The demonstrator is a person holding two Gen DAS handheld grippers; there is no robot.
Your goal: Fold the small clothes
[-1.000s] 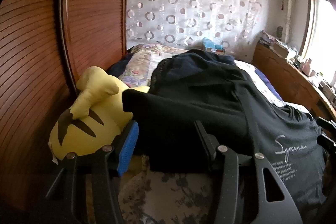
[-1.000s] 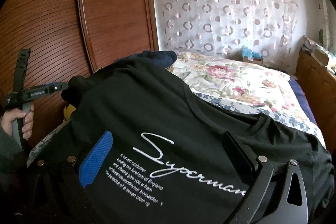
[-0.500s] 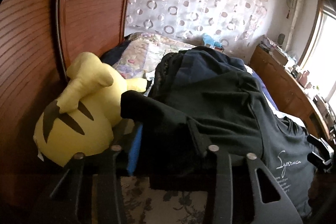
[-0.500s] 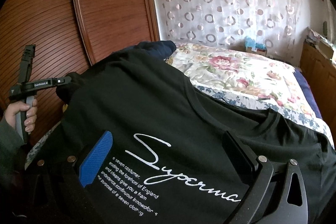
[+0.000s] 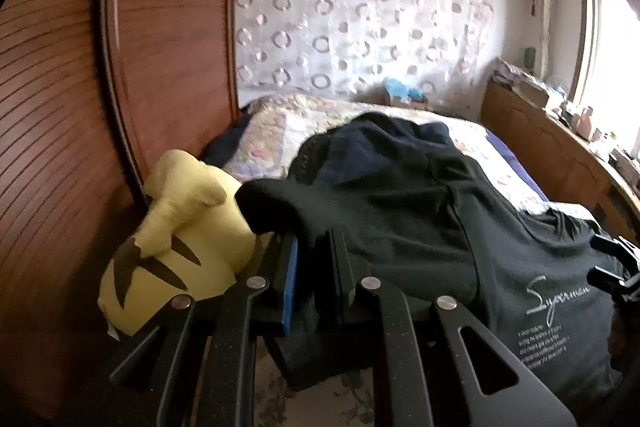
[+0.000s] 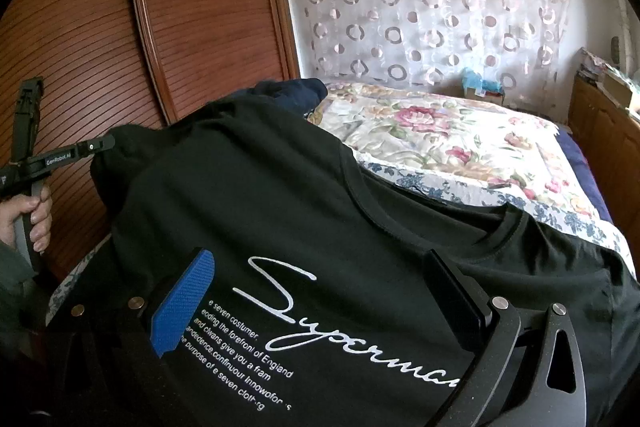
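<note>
over the floral-quilted bed (image 6: pixel 460 147), my left hand-held gripper (image 5: pixel 312 267) pinches the black printed cotton t-shirt's (image 6: pixel 300 227) sleeve; my right hand-held gripper (image 6: pixel 316 291) gapes wide. thin cloth could slip, snagging the yellow plush toy (image 5: pixel 180 239).

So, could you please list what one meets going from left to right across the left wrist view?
Wooden wardrobe door → yellow plush toy → left gripper, shut on the sleeve of the black T-shirt → white script print → right gripper at the edge.
</note>
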